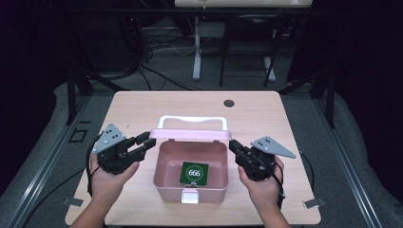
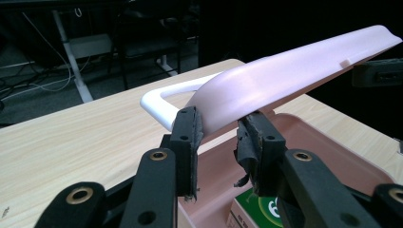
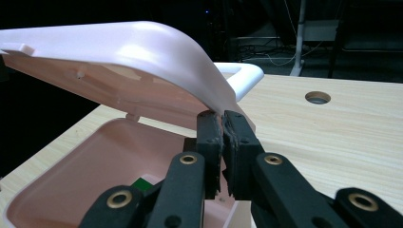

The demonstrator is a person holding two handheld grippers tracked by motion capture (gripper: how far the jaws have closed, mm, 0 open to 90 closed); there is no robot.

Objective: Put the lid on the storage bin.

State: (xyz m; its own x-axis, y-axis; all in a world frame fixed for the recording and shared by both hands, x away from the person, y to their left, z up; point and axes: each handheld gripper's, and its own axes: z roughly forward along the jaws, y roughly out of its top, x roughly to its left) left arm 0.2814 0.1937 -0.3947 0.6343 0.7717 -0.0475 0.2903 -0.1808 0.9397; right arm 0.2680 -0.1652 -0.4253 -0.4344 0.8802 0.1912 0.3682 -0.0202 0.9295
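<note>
A pink box (image 1: 164,164) stands in the middle of the wooden table (image 1: 133,109) with its lid (image 1: 190,135) raised and tilted back. A white handle (image 1: 192,118) sticks out behind the lid. A green card marked 666 (image 1: 194,173) lies on the box floor. My left gripper (image 1: 148,142) holds the lid's left end: in the left gripper view (image 2: 221,126) the lid's curved corner (image 2: 294,66) sits between the two pads, touching both. My right gripper (image 1: 234,145) is pinched shut on the thin rim at the lid's right end (image 3: 221,116).
A white latch (image 1: 191,195) sits on the box's front wall. A round cable hole (image 1: 229,103) is in the table's far side. Beyond the table, a desk leg (image 1: 196,47) and cables stand on the dark floor.
</note>
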